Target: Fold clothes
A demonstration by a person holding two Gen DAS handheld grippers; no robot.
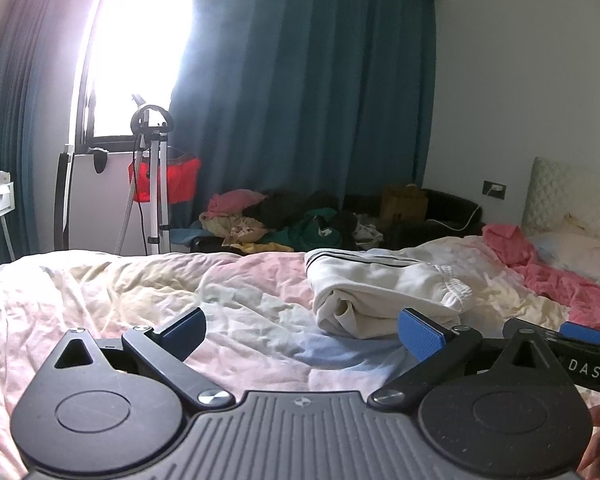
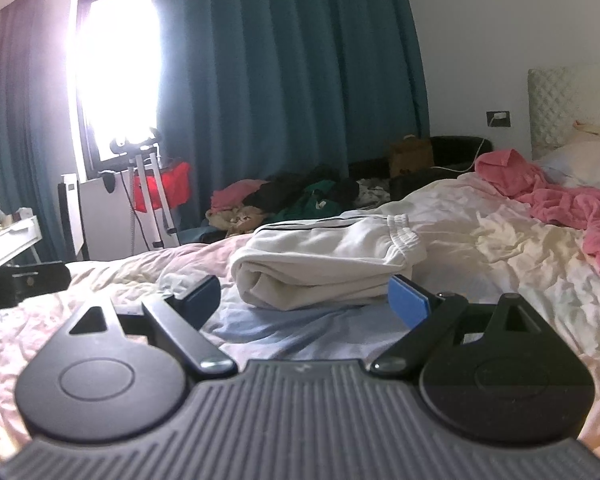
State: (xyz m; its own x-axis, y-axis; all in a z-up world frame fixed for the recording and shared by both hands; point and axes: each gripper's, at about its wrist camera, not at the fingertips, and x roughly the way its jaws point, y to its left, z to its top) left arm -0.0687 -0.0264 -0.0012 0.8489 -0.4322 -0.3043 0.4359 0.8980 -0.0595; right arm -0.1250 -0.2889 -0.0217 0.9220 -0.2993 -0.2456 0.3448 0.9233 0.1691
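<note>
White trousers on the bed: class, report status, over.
Both tongs open, empty. White trousers folded on bed, ahead of right tongs. Left tongs alongside. Nothing in the way.

Bare bedsheet [image 2: 308,332] before folded garment [image 2: 324,264]

Place: a bedroom in a home.
Bed: a rumpled pale duvet [image 1: 140,292] fills the foreground, with a quilted headboard [image 2: 560,100] and a pillow [image 2: 580,160] at the right.
Window: bright window [image 1: 140,40] flanked by long teal curtains [image 1: 312,80].
Clothes: a loose heap of garments [image 1: 284,220] lies beyond the bed; a pink blanket [image 2: 560,200] is strewn over it.
Wall: a power socket [image 1: 494,190] beside the headboard.
</note>
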